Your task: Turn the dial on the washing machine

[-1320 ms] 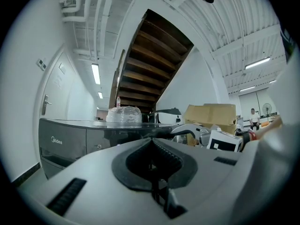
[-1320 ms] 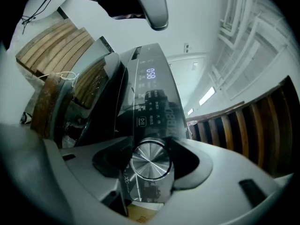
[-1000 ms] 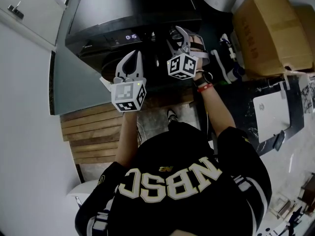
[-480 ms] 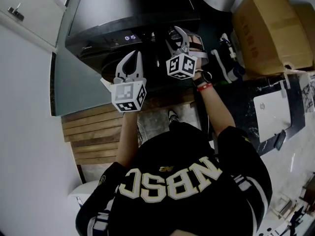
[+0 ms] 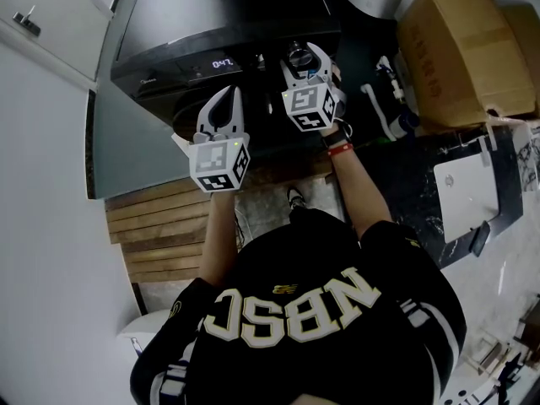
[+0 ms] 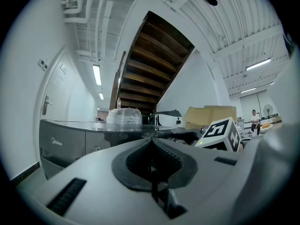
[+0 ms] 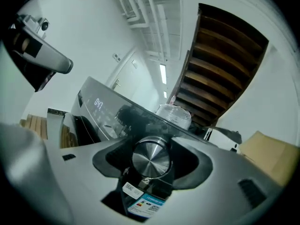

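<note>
Your right gripper (image 5: pixel 304 59) had its jaws clamped on the dial (image 7: pixel 151 157), on the washer's (image 5: pixel 211 15) front panel just right of the display (image 5: pixel 222 62). The turn called for rolling squarely about the dial's axis, grip firm. Your left gripper (image 5: pixel 226 99) hung apart, jaws together.

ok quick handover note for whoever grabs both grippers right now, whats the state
The right gripper is shut on the dial on the washing machine front panel.
The left gripper is shut and empty, held to the dial's left.
Done: the dial has been turned; the display went from 0:15 to about 0:47.
Left: turn further only if another setting is wanted, then open and back away.
</note>
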Motion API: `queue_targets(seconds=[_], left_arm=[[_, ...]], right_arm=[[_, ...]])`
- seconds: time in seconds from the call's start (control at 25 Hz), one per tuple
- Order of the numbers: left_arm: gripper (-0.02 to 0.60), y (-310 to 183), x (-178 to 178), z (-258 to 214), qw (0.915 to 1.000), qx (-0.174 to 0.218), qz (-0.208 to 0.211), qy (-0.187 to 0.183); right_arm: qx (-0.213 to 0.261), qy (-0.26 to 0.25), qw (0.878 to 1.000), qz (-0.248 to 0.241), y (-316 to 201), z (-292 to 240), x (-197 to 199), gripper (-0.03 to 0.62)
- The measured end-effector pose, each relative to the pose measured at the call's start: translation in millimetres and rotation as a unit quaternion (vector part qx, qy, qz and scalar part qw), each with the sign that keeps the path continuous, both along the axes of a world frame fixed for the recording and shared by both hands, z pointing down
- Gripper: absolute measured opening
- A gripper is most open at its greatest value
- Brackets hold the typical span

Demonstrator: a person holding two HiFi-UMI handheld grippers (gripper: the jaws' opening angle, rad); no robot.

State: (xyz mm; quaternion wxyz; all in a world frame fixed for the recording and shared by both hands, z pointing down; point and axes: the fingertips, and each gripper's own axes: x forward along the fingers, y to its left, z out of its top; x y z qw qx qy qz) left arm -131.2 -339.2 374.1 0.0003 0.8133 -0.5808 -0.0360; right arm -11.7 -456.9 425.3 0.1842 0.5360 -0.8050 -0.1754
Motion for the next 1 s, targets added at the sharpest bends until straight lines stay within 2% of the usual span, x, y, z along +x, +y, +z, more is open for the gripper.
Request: queue_targets(seconds=[0.48, 0.56, 0.64, 0.76, 0.84, 1.0], left_arm=[[0.014, -1, 2, 0, 1.0000, 0.001, 0.002, 0.003], [0.014, -1, 2, 0, 1.0000, 0.001, 0.003, 0.005], [0.014, -1, 3, -1, 1.0000, 0.002, 0.004, 0.006], [0.014, -1, 5, 0, 1.0000, 0.000, 0.007, 0.007], [0.014, -1, 6, 1, 0.9999, 0.000, 0.008, 0.007], [0.014, -1, 7, 1, 0.9999, 0.001, 0.008, 0.007]], right_arm=[[-0.006, -0.011, 1.000, 0.005, -1, 1, 0, 0.258], [-0.012, -0.038, 0.999, 0.009, -1, 0, 2, 0.258], [-0.023, -0.104, 0.994, 0.015, -2, -2, 6, 0.258], [-0.046, -0.216, 0.975, 0.031, -6, 0, 16, 0.259], [-0.052, -0.232, 0.971, 0.040, -7, 0, 18, 0.259], [-0.053, -0.222, 0.973, 0.037, -7, 0, 17, 0.259]])
